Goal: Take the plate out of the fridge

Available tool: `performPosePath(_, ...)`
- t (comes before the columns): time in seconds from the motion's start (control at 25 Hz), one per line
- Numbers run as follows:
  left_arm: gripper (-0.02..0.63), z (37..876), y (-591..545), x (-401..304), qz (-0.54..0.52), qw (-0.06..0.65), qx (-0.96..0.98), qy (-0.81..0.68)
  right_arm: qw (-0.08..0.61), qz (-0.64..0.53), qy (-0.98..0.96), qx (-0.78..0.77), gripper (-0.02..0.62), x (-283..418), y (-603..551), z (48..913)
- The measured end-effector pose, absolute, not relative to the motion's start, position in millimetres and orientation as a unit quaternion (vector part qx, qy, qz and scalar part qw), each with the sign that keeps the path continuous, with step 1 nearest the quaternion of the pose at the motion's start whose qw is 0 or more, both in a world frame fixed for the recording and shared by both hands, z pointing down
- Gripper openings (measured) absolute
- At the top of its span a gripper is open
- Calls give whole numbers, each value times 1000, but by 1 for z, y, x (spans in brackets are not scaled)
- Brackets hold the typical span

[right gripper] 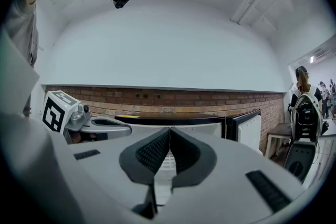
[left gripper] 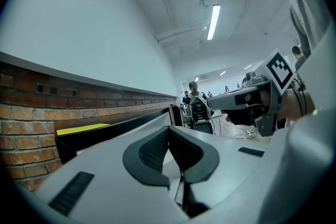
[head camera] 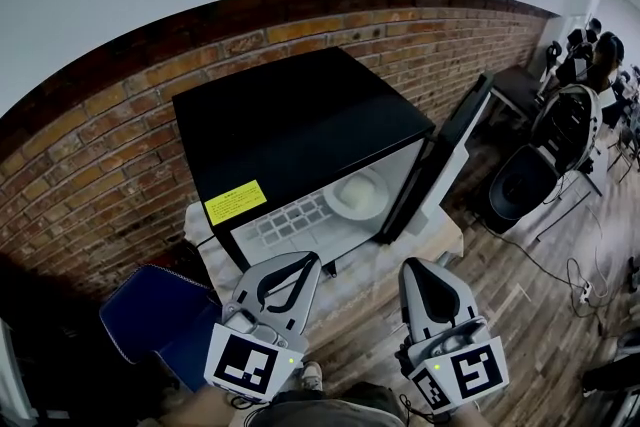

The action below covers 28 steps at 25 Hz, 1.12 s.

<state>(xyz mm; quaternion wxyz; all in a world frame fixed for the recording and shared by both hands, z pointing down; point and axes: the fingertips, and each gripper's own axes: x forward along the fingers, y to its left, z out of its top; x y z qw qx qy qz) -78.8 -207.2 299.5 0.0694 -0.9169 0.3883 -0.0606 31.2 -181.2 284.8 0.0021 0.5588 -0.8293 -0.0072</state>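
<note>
**Plate on its shelf, both grippers shut and clear of it**

The white plate sits inside the open fridge, centre of the head view, towards the right of the lit compartment. Both grippers hang below it in the frame, well apart from it. The left gripper has its jaws pressed together with nothing between them, and the right gripper is the same (each gripper's own view shows the ribbed pads meeting tip to tip). The fridge door stands swung out to the right. The fridge rests on a pale stand against a brick wall, with wooden floor at lower right and a blue case at lower left.
</note>
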Motion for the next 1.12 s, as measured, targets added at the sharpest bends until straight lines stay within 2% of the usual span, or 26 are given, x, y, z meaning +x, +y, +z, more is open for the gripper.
performPosePath(0.48, 18, 293, -218, -63, -64, 70, -900, 425, 4, 6, -846, 533, 28, 54, -202, 286)
performPosePath(0.72, 18, 295, -225, -57, -68, 69, -892, 442, 33, 21, -845, 533, 29, 71, -220, 305)
performPosePath(1.12, 18, 310, -250, -47, -79, 58, -884, 456, -18, 156, -846, 510, 31, 90, -270, 330)
